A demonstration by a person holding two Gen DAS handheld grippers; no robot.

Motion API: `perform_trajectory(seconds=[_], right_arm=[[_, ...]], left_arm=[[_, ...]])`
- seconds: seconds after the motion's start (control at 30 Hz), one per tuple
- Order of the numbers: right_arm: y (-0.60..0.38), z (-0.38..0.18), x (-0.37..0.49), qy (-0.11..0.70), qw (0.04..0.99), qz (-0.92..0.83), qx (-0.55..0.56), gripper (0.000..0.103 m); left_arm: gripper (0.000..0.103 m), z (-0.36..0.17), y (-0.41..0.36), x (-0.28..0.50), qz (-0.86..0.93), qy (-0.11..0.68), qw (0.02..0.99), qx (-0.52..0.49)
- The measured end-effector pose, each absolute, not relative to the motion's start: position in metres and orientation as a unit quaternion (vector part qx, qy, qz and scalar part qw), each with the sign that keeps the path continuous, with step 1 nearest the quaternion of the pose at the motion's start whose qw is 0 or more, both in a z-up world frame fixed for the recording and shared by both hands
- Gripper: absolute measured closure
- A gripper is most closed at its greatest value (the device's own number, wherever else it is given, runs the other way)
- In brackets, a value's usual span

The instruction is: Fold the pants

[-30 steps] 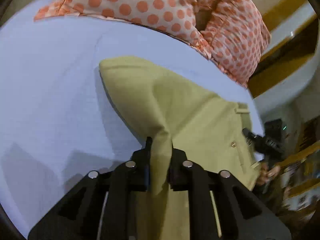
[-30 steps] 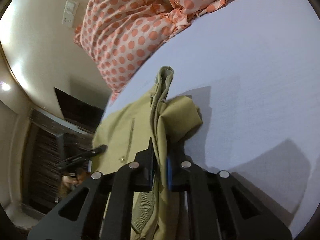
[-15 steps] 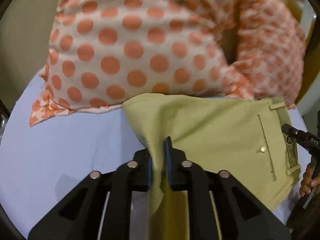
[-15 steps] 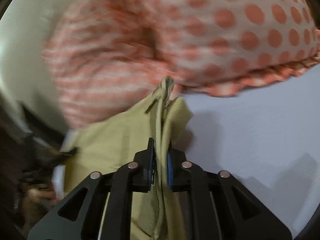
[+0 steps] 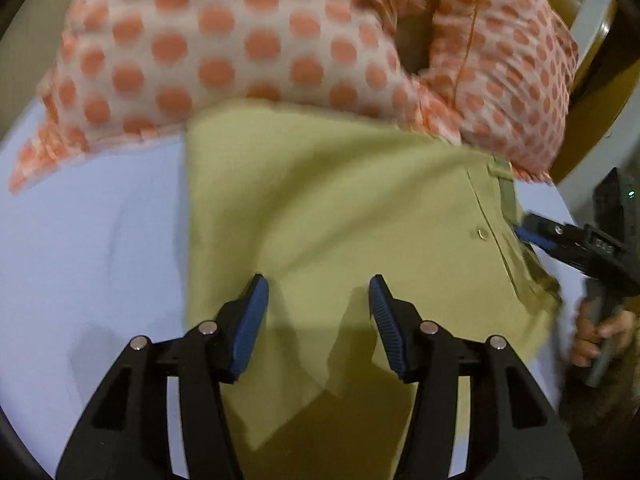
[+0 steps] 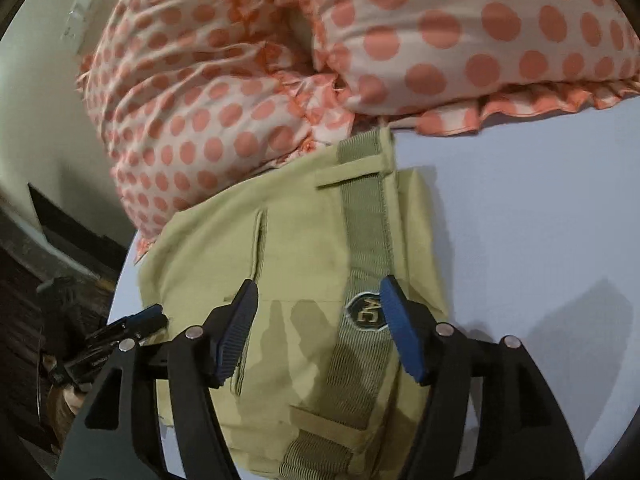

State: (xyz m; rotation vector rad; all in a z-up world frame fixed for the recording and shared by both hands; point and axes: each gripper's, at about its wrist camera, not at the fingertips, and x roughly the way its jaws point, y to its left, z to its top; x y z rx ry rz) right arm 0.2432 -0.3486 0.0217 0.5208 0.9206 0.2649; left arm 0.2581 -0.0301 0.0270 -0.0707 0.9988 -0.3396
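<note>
Olive-green pants (image 5: 352, 216) lie folded on a pale lilac sheet (image 5: 92, 240), just ahead of and beneath both tongs, their far edge touching the pillows (image 5: 248, 48). The pillows are white with orange dots and a frilled hem. Beyond them are a cream wall (image 6: 48, 92) with a switch plate (image 6: 82, 10) and dark furniture to the left.

Half a second ago each tool was clamped on a raised ridge of cloth; now the left tongs (image 5: 316, 292) and right tongs (image 6: 318, 294) both stand wide apart, holding nothing, and the cloth has dropped flat.

The fabric is a matte weave. Between the right tongs' blue ribbed pads (image 6: 400, 332) runs the ribbed waistband (image 6: 366, 224), with belt loops and a dark oval label (image 6: 366, 314). In the left view a welt pocket with a small button (image 5: 482, 233) sits toward the right tool, gripped by a hand (image 5: 596, 336).
</note>
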Motion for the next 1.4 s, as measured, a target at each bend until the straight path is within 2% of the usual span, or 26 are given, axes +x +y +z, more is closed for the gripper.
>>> perform_trajectory(seconds=[0.07,0.1,0.13,0.2,0.3,0.43,0.6,0.83,1.4], right_arm=[[-0.346,0.038,0.220,0.426,0.871,0.097,0.224,0.034],[-0.343,0.047,0.203,0.405,0.884,0.104,0.209,0.027],[-0.337,0.059,0.182,0.379,0.899,0.108,0.190,0.003],[-0.320,0.075,0.136,0.339,0.926,0.085,0.141,0.001],[-0.288,0.069,0.091,0.344,0.931,0.079,0.090,0.001],[-0.253,0.032,0.059,0.388,0.917,0.068,0.069,0.001],[-0.224,0.007,0.048,0.416,0.908,0.036,0.033,0.001],[-0.217,-0.001,0.049,0.438,0.899,0.001,0.015,0.001],[-0.216,-0.001,0.048,0.444,0.896,-0.006,0.018,0.001]], left_arm=[[0.049,0.033,-0.028,0.247,-0.156,0.480,0.862,-0.041],[0.043,0.039,-0.026,0.235,-0.165,0.473,0.865,-0.043],[0.037,0.047,-0.025,0.216,-0.171,0.457,0.872,-0.034],[0.007,0.057,-0.022,0.180,-0.150,0.433,0.889,-0.008],[0.002,0.060,-0.018,0.123,-0.104,0.416,0.903,0.018],[0.002,0.042,-0.011,0.068,-0.104,0.449,0.887,0.004],[0.002,0.024,-0.018,0.045,-0.082,0.457,0.885,0.012],[0.002,0.012,-0.027,0.041,-0.064,0.460,0.884,0.048],[0.002,0.013,-0.025,0.035,-0.061,0.452,0.889,0.041]])
